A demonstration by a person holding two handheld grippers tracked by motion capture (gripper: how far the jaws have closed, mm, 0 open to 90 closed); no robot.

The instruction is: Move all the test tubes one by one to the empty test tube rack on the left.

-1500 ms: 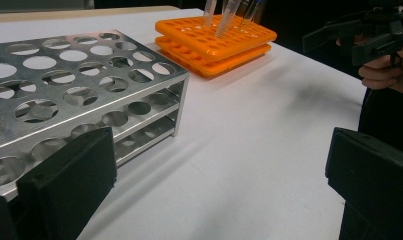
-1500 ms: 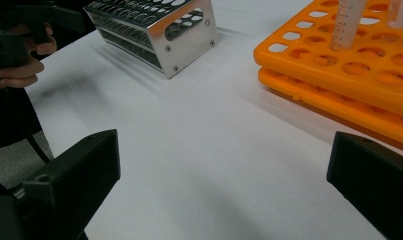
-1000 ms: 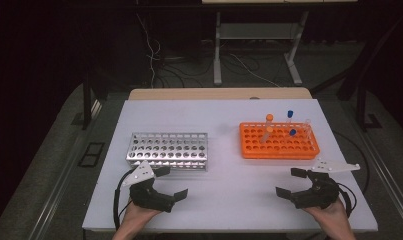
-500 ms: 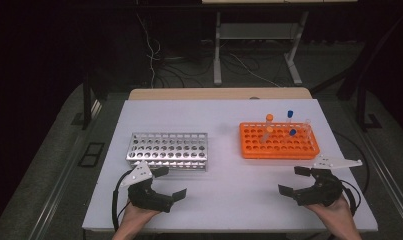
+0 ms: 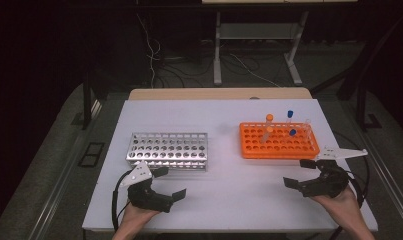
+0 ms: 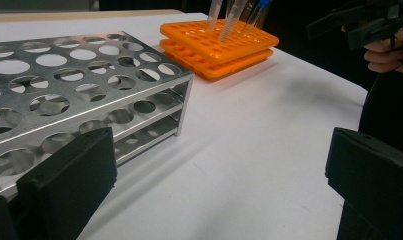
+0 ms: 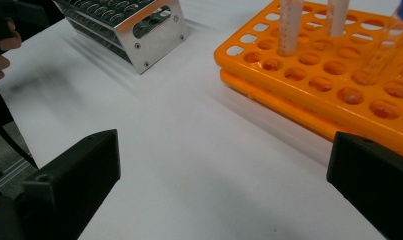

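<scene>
A silver metal tube rack (image 5: 168,150) stands empty at the table's left, and an orange rack (image 5: 279,142) at the right. The orange rack holds several capped tubes, among them an orange-capped tube (image 5: 269,119) and a blue-capped tube (image 5: 290,115). My left gripper (image 5: 170,183) rests open just in front of the metal rack (image 6: 89,90), its jaws (image 6: 219,200) wide apart and holding nothing. My right gripper (image 5: 298,173) hovers open in front of the orange rack (image 7: 339,95), jaws (image 7: 224,195) spread with bare table between them. Tubes (image 7: 289,25) rise from the rack's holes.
The white table (image 5: 224,200) has free room between the two racks and along its front edge. The other hand and its gripper (image 6: 369,25) appear far right in the left gripper view. Cables and table legs lie on the dark floor behind.
My right gripper has crept slightly forward and to the right, toward the orange rack. The left gripper has stayed almost still.
</scene>
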